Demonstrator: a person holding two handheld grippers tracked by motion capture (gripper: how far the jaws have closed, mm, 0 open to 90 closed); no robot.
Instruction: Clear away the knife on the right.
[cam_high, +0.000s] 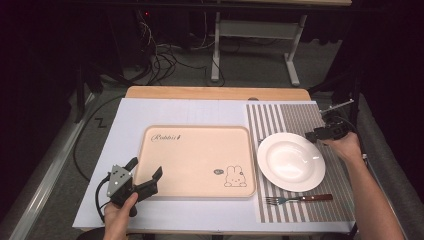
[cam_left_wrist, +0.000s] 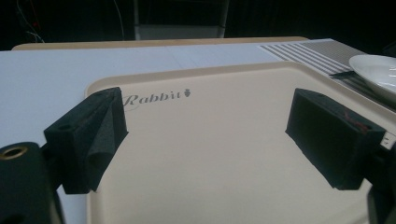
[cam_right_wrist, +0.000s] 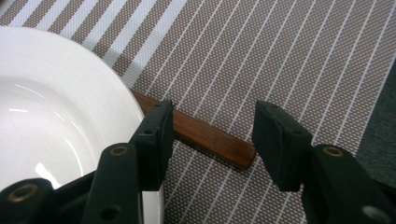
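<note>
Jaws wide apart on left gripper (cam_high: 146, 166), nothing gripped. Held in left hand (cam_high: 117, 220) at near-left corner of tray (cam_high: 195, 128). Black pads (cam_left_wrist: 88, 135) over tray's near-left part, bare beige surface between them in left gripper view. Cannot tell if pads touch tray or hang just above. "Rabbit" print just past left pad in that view; rabbit drawing at tray's near-right corner in high view.

Jaws about half open on right gripper (cam_right_wrist: 215, 130), holding nothing. Held in right hand (cam_high: 345, 146) at far-right rim of plate (cam_high: 291, 161). In right gripper view, left jaw over plate rim, right jaw over striped mat (cam_high: 300, 117), gap between jaws over mat just beside plate. Contact with rim not clear. Brown wooden handle (cam_right_wrist: 210, 137) flat on mat, seen across jaw gap, one end hidden behind plate rim, not gripped.

Plate white, deep, upright, on mat just right of tray, near but not touching it as far as visible. Fork (cam_high: 299, 199) with wooden handle on mat just near side of plate, tines toward tray. Mat on right part of white table (cam_high: 130, 115), tray in middle. Grippers well apart, one at each end of table.
</note>
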